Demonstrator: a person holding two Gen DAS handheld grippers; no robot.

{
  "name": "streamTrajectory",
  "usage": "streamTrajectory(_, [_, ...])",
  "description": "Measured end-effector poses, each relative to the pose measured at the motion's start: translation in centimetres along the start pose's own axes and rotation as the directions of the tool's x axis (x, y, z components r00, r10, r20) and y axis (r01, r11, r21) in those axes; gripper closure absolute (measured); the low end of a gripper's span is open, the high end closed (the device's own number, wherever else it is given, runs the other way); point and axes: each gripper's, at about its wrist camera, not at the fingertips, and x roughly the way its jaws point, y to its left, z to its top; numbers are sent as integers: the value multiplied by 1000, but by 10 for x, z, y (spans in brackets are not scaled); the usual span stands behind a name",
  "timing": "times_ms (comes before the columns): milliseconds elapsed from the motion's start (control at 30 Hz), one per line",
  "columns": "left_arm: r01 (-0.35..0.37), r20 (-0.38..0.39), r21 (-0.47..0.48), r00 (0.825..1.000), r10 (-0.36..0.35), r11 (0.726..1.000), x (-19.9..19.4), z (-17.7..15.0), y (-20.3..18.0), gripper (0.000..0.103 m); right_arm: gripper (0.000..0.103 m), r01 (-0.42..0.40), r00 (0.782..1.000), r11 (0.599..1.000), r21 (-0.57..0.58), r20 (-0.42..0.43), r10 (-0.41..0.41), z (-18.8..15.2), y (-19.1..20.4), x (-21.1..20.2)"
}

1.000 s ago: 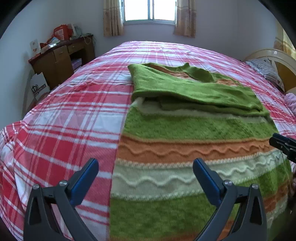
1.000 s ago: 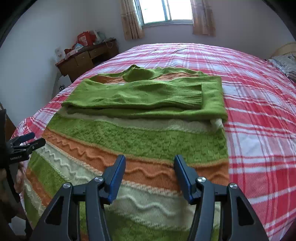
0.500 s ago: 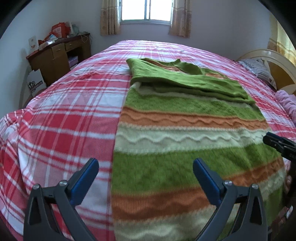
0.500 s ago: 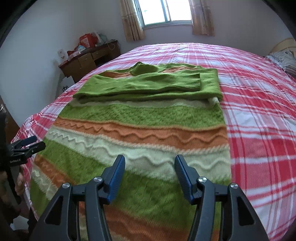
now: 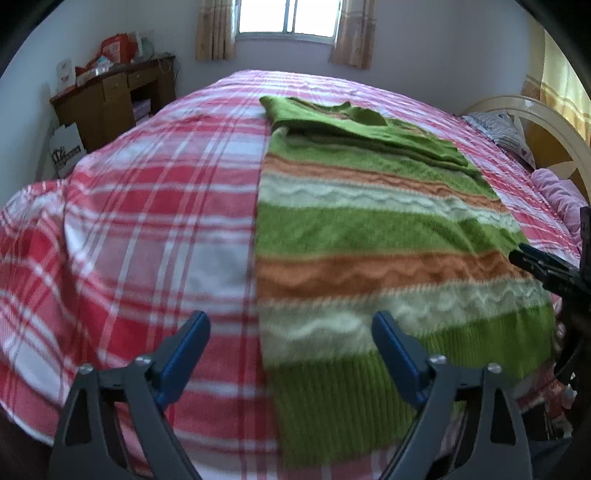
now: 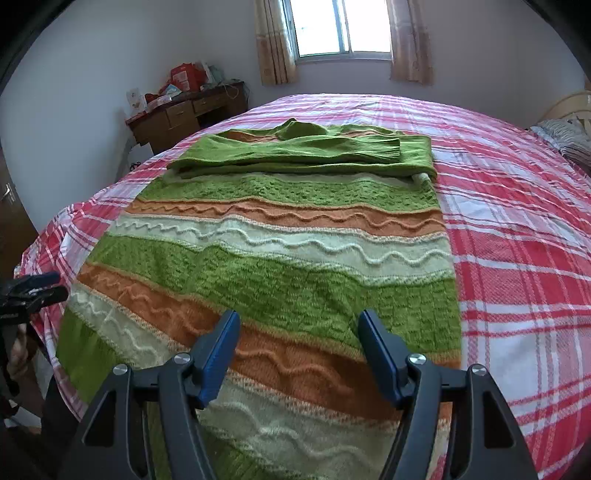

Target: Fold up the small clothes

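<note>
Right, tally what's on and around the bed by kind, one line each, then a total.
Striped knit sweater: 1
Plaid bedspread: 1
Pillow: 1
Wooden desk: 1
Window: 1
Curtains: 2
Handheld grippers, left gripper and right gripper, both open, nothing between the jaws: 2
Total: 9

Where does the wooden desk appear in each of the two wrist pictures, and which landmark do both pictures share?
Left wrist view: the wooden desk stands at the upper left, against the wall, beyond the bed's far left corner.
Right wrist view: the wooden desk is at the upper left, nearer the middle, just left of the window.
Shared landmark: the window with curtains, top centre of both, above the striped sweater.
</note>
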Motion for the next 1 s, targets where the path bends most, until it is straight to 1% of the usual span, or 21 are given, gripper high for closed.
streamTrajectory(133, [36,-44,-40,998,-37,999,0,-12,5,26,35,16,1000,1000,-10,7,-16,-7,4,-4])
streamTrajectory(200, [54,-72,-77,996,-59,996,2,-19,10,38,35,21,1000,1000,-16,9,-21,-11,6,-8])
streamTrajectory(233, [65,-86,-97,994,-73,993,3,-23,12,40,35,22,1000,1000,-19,13,-22,-14,7,-10])
streamTrajectory(267, [81,-103,-118,990,-94,990,4,-27,14,46,35,24,1000,999,-24,18,-23,-16,8,-13])
streamTrajectory(300, [95,-114,-134,987,-111,986,5,-32,15,48,35,25,999,999,-27,21,-24,-19,8,-15])
streamTrajectory(400, [95,-106,-117,989,-108,989,3,-35,10,48,35,26,999,999,-33,29,-25,-27,8,-20])
streamTrajectory(467, [108,-110,-132,986,-123,985,5,-37,9,48,35,25,999,999,-36,32,-24,-30,9,-23])
streamTrajectory(567, [103,-97,-126,989,-116,987,5,-40,5,49,35,20,999,999,-35,36,-19,-31,9,-26])
streamTrajectory(633, [97,-86,-122,990,-108,988,5,-41,5,52,35,13,999,1000,-20,34,-13,-33,6,-28])
streamTrajectory(667, [94,-81,-105,991,-102,990,3,-41,3,63,35,12,999,1000,-14,32,-11,-33,5,-30])
streamTrajectory(700, [89,-79,-91,992,-96,992,3,-41,3,85,35,12,1000,1000,-5,28,-12,-34,4,-33])
streamTrajectory(733, [98,-75,-85,992,-105,992,2,-40,3,91,35,16,1000,1000,0,26,-16,-35,3,-36])
streamTrajectory(800, [131,-63,-93,989,-137,987,-3,-37,6,96,35,31,999,999,12,27,-31,-37,0,-45])
streamTrajectory(867, [165,-36,-92,985,-169,982,-10,-34,9,98,35,48,998,999,22,35,-48,-41,-5,-57])
streamTrajectory(933, [203,18,-105,979,-202,974,-23,-28,15,98,35,63,997,997,35,36,-65,-45,-11,-68])
streamTrajectory(1000, [241,81,-124,969,-232,963,-35,-22,22,98,35,76,997,996,55,26,-77,-50,-16,-78])
